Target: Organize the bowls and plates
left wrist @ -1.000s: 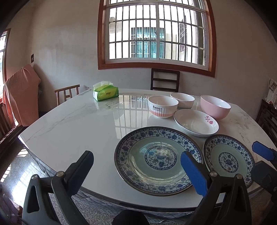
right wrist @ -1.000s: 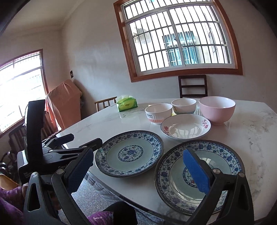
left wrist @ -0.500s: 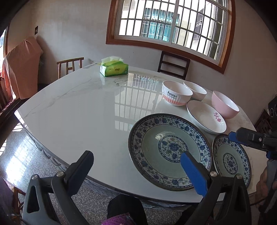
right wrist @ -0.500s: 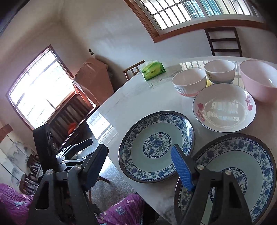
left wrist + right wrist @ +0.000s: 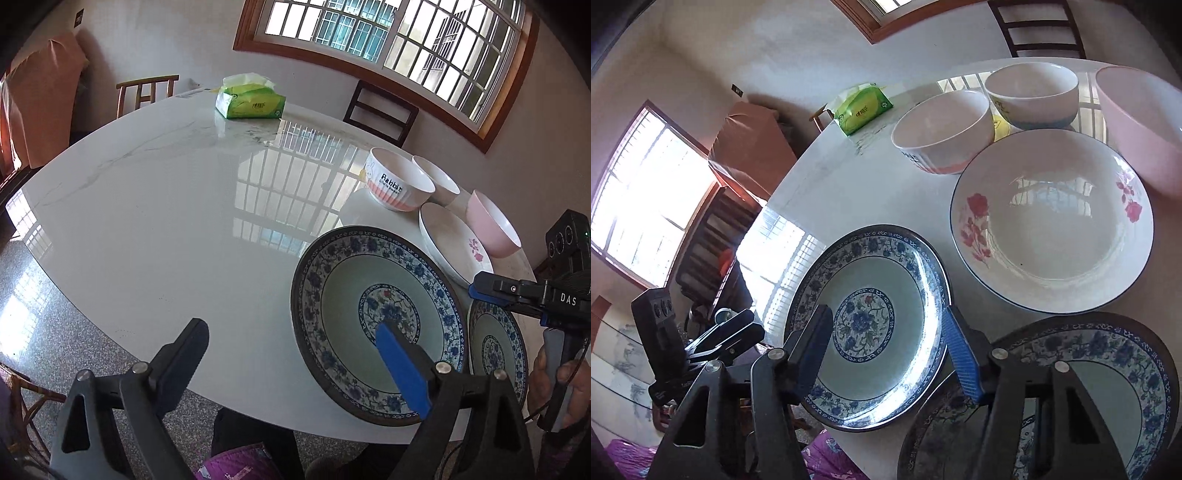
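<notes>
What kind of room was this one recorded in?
Most likely a home dining room: a round marble-look table set with plates and bowls, wooden chairs drawn up around it, a tissue pack on top, and a barred window in a plain plastered wall.

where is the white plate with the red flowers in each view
Left wrist: the white plate with red flowers lies at mid right, between the Rabbit bowl and the pink bowl.
Right wrist: it fills the right centre, below both white bowls.
Shared landmark: the green tissue pack at the table's far side.
</notes>
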Tool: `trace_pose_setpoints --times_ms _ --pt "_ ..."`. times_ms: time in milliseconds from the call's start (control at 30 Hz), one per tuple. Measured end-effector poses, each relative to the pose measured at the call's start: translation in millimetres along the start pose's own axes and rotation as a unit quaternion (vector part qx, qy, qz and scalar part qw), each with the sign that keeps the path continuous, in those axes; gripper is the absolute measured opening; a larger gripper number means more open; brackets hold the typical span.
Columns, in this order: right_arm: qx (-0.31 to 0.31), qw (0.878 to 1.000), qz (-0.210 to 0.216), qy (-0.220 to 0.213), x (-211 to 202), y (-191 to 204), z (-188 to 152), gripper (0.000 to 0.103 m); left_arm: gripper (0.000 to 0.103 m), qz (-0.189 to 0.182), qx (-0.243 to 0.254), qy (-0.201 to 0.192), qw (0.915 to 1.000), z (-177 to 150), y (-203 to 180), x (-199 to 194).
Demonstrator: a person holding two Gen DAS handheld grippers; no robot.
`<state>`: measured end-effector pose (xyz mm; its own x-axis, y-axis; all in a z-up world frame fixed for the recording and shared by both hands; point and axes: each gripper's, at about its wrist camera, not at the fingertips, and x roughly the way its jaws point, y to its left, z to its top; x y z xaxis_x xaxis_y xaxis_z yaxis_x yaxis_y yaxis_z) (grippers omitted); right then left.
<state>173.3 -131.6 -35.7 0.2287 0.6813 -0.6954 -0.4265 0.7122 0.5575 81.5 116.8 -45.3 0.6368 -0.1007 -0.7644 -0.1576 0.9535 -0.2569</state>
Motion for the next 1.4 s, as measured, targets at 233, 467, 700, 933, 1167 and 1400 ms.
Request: trace_pose_setpoints --times_ms 233,467,700,933,1167,1400 --pt "0.007 0.999 -0.027 0.026 15.0 -10.6 7.9 0.06 0.092 -0.013 -0.012 0.027 0.9995 2.8 5.2 16.0" --pt "0.022 0.998 -0.015 0.049 31.0 -17.3 8.3 0.06 0.085 -0.01 -0.013 0.039 0.9991 3.4 6.4 22.7" --pt "0.013 0.998 -0.017 0.061 35.1 -12.8 2.2 0.051 0.036 -0.022 -0.014 0.065 0.9975 -0.6 4.9 36.9" --pt "0.006 0.997 -0.033 0.065 36.3 -8.3 1.9 0.027 0.023 -0.009 -0.016 0.055 0.9983 3.0 9.1 36.5" --pt "0.003 0.997 -0.03 0.069 41.6 4.0 8.3 0.026 0.021 0.008 -0.025 0.035 0.9991 19.5 24.3 25.3" --pt "-0.005 0.996 -0.039 0.076 57.3 27.9 25.3 0.026 0.021 0.03 -0.042 0.013 0.9986 39.3 48.1 17.6"
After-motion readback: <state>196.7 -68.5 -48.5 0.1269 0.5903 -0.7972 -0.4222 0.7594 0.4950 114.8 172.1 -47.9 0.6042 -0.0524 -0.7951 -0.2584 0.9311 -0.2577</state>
